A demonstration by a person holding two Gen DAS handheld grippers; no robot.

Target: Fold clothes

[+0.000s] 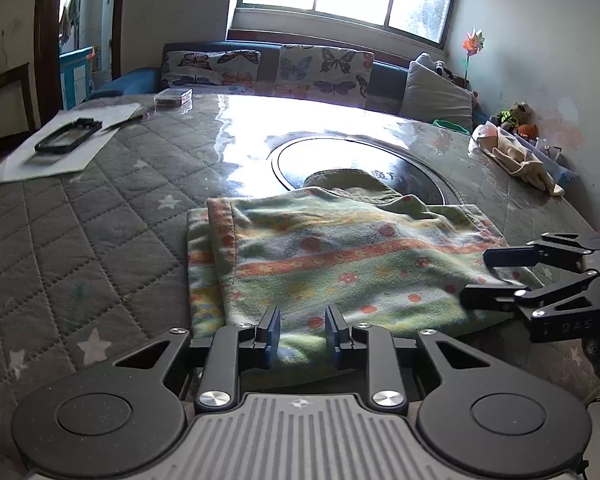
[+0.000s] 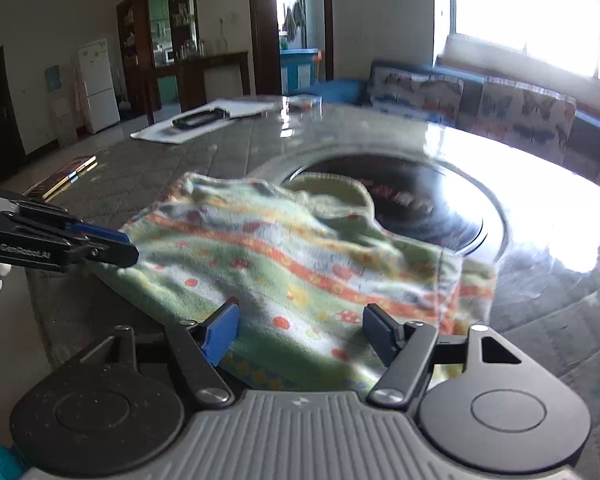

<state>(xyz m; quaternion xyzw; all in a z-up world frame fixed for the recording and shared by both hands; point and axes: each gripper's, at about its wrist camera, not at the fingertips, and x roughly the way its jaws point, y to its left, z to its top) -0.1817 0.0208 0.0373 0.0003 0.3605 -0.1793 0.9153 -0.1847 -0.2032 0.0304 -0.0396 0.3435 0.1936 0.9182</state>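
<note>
Left wrist view: left tongs [image 1: 302,334] are seen narrowly parted, blue pads on either side of the near hem of the garment [image 1: 332,264]; cloth lies between the pads, but whether it is pinched cannot be told. Right tongs [image 1: 484,276] are seen at the garment's right edge, jaws apart, with no cloth pinched.

Right wrist view: right tongs [image 2: 300,338] stand wide open over the near edge, nothing gripped; left tongs [image 2: 116,246] are met at the far left corner.

Garment: directly ahead of and under both tongs, long axis running side to side across the near hem, each corner lying nearer its own hand. Soft napped knit, green with orange and yellow bands and red dots, partly folded and rumpled; a ribbed green neckline [image 1: 350,184] is turned away.

Counter [image 1: 80,216]: grey quilted cover with white stars under a glossy clear sheet; a dark round inset [image 1: 412,168] lies under the garment's far end.
</note>
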